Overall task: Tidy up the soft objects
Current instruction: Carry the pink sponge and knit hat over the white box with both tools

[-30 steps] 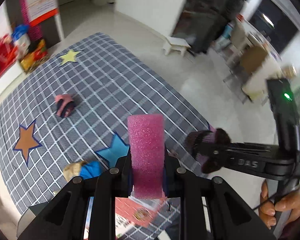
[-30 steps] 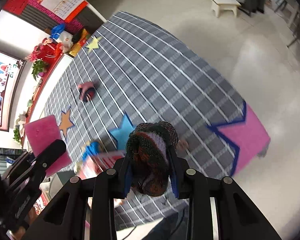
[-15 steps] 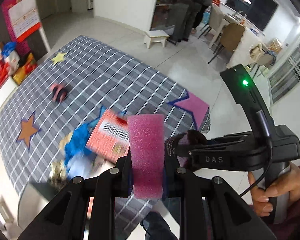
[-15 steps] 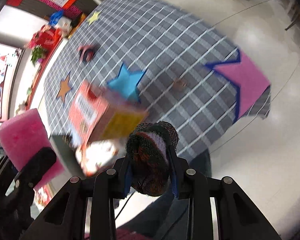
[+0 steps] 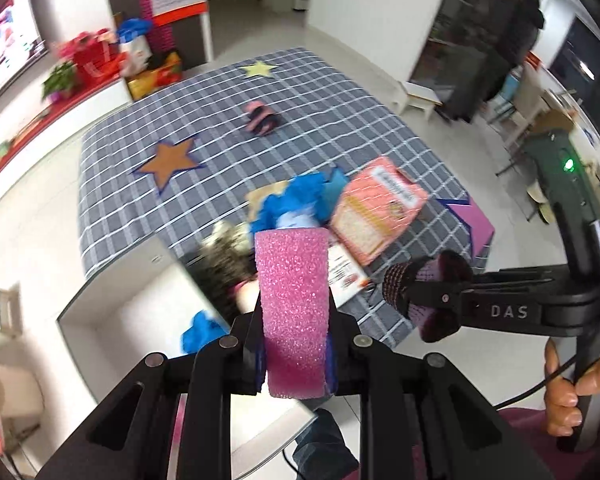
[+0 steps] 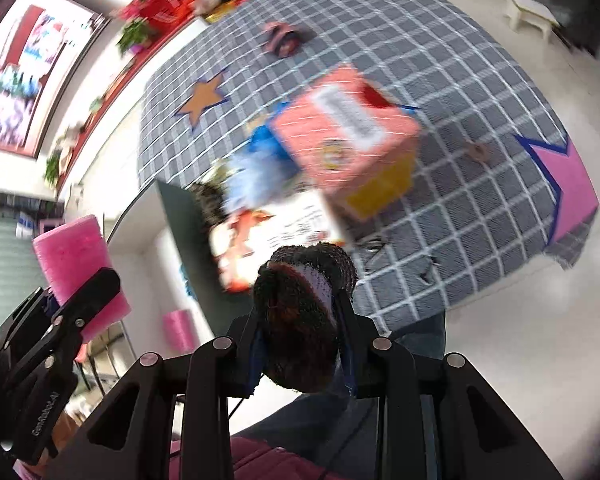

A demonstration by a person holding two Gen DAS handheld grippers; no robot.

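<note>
left claw (image 5: pixel 294 344) tilted down, gripping sponge (image 5: pixel 293 304)

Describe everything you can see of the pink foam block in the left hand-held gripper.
The pink foam block is a rectangular slab of coarse, speckled, open-cell sponge, bright pink all over. It stands upright, clamped near its lower end between the pads of the left hand-held gripper, its upper part jutting free beyond the fingers. Nothing else touches it. In the right wrist view it shows at the left, tilted.

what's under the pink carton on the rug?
The pink carton leans on crumpled blue fabric with a white printed sheet beneath. Whatever lies directly under it is hidden.
</note>
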